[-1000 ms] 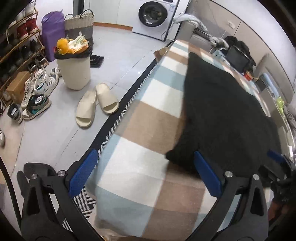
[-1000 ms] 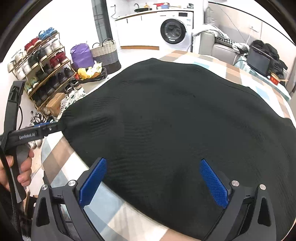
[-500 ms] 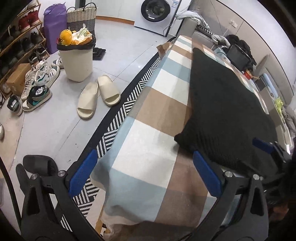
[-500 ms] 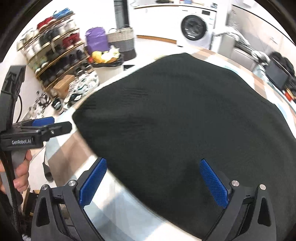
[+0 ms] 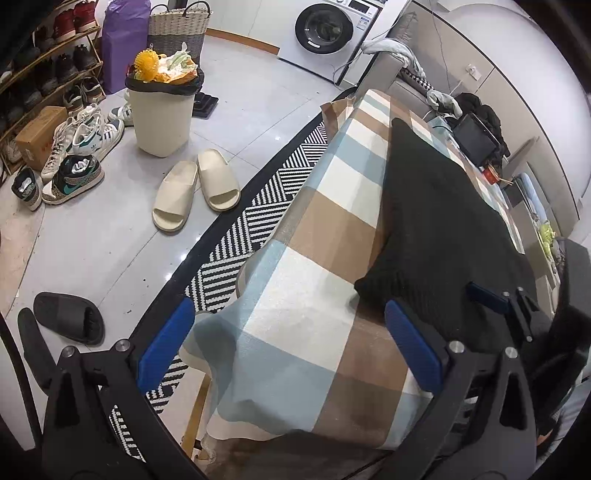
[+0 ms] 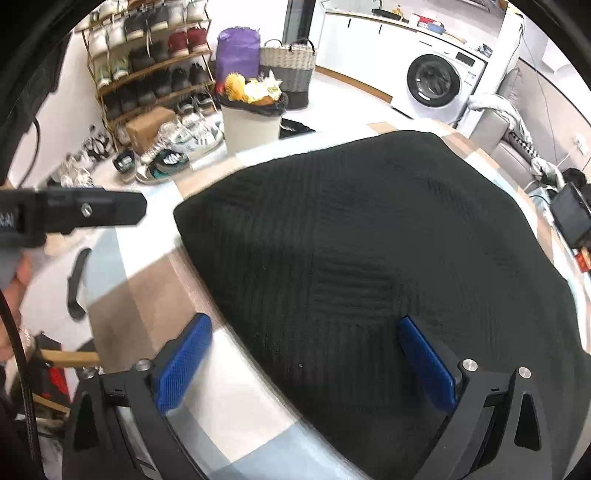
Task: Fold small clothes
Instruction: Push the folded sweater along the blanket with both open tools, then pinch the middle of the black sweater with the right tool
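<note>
A black knit garment (image 5: 443,221) lies spread flat on the table's checked cloth (image 5: 314,295). My left gripper (image 5: 290,345) hovers open over the bare cloth near the table's front corner, just left of the garment's near corner, holding nothing. In the right wrist view the garment (image 6: 369,240) fills the middle. My right gripper (image 6: 303,363) hangs over its near left edge with jaws wide and closing; the edge lies between the pads (image 6: 424,363), which do not press on it. The left gripper (image 6: 92,210) shows at the left, a hand below it.
Left of the table, on the floor: a striped rug (image 5: 258,206), beige slippers (image 5: 195,188), a black slipper (image 5: 70,317), a full waste bin (image 5: 162,110), sneakers and a shoe rack (image 6: 147,74). A washing machine (image 5: 325,33) stands at the back, a dark screen (image 5: 476,136) at the table's far end.
The left gripper drew back from the garment's corner toward the table's front corner. The right gripper rolled and shifted to the garment's near left edge; its pads stand slightly closer.
</note>
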The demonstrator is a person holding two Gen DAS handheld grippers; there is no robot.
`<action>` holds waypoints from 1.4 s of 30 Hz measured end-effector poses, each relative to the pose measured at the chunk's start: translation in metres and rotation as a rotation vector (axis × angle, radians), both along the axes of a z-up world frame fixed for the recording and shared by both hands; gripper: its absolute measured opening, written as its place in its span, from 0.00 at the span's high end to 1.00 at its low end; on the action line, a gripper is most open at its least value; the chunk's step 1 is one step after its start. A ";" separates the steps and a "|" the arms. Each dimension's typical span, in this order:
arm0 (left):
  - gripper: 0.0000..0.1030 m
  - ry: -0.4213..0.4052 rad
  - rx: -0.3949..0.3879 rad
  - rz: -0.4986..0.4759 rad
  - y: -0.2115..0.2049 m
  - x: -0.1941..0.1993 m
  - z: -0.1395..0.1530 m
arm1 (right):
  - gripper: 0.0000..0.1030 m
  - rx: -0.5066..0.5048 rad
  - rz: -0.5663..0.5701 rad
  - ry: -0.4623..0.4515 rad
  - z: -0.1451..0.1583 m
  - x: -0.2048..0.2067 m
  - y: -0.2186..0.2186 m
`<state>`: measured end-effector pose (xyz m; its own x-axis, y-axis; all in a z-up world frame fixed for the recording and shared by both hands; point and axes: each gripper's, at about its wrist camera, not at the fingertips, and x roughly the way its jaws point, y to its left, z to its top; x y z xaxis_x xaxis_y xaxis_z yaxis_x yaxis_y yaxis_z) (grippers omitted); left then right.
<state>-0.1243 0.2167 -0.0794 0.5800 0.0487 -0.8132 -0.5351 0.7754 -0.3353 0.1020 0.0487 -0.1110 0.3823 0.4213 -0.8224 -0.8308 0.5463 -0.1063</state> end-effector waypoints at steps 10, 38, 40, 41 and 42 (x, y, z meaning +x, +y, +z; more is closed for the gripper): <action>0.01 -0.166 -0.323 -0.100 -0.014 0.025 -0.003 | 0.88 0.333 -0.113 0.205 0.023 0.038 -0.044; 0.91 -0.235 0.020 -0.294 -0.134 0.172 0.057 | 0.44 0.288 -0.482 0.103 0.021 0.054 -0.205; 0.91 -0.255 0.125 -0.393 -0.170 0.187 0.080 | 0.44 0.307 -0.528 0.093 0.025 0.054 -0.227; 0.91 -0.265 0.168 -0.443 -0.190 0.197 0.091 | 0.44 0.315 -0.552 0.082 0.028 0.054 -0.238; 0.91 -0.283 0.199 -0.506 -0.215 0.207 0.101 | 0.44 0.324 -0.579 0.072 0.031 0.053 -0.252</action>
<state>0.0831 0.0021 0.0218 0.7628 -0.1537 -0.6281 0.0039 0.9724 -0.2332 0.1545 -0.2035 -0.0802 0.5701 0.3947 -0.7205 -0.3929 0.9012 0.1828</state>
